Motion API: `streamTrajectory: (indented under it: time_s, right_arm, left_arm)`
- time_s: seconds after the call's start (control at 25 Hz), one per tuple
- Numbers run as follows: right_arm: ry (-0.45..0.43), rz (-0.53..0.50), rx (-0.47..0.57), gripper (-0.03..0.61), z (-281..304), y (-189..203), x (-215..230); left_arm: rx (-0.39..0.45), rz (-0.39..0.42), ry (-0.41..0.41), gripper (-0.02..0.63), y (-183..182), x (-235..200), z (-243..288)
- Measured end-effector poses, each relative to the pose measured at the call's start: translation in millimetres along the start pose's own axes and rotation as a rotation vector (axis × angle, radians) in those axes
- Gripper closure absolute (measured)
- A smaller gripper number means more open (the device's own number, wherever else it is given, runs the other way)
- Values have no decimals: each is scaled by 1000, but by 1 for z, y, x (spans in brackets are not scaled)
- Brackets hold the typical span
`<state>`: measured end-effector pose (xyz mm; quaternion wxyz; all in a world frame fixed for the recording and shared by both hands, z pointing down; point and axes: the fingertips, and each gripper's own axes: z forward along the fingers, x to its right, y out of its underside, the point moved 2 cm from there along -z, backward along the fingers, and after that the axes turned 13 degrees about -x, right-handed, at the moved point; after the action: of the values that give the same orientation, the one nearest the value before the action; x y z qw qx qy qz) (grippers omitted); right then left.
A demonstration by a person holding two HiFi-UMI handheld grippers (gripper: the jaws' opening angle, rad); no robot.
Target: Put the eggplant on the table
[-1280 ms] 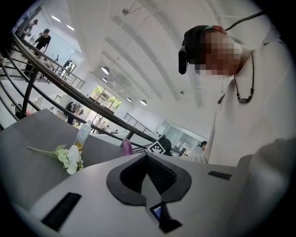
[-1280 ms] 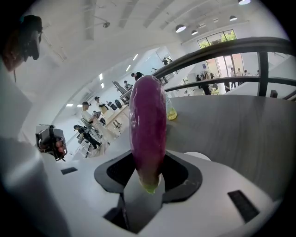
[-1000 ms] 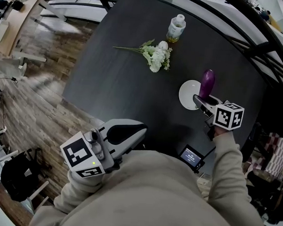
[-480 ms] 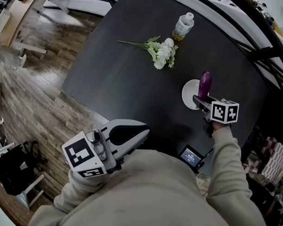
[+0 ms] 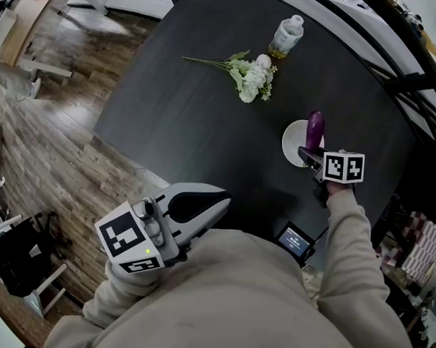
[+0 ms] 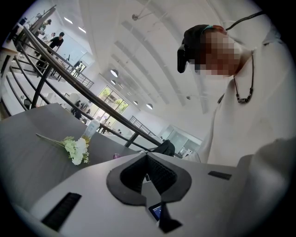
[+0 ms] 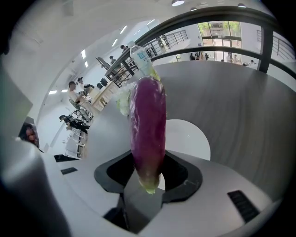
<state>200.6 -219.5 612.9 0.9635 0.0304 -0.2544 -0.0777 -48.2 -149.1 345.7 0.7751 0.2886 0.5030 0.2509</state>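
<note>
Head view: the right gripper [image 5: 309, 157], right of centre, clamps the eggplant [image 5: 315, 129] above the white plate [image 5: 293, 144]; the table [image 5: 191, 126] spreads leftward. Left gripper view: the left gripper [image 6: 147, 156] is pressed together, empty. Right gripper view: the eggplant's long axis runs straight out along the jaws.

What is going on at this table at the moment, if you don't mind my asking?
A person holds a gripper in each hand. The right gripper is shut on the stem end of a purple eggplant, holding it upright over a white plate on the dark table. The eggplant is not yet laid on the table. The left gripper is shut and empty, close to the person's body. A bunch of flowers and a bottle sit farther back.
</note>
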Motion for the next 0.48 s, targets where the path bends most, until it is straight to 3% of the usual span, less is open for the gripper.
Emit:
streamTrajectory:
  time_s: [0.24,0.48]
  right_arm:
    - [28,36,-99,402,20,12,16]
    - [70,36,-118,401,32,14,26]
  left_arm:
    - [-10,-10,-4,609,2,-1,3]
    - [-15,-13,-14,609,5,-4,2]
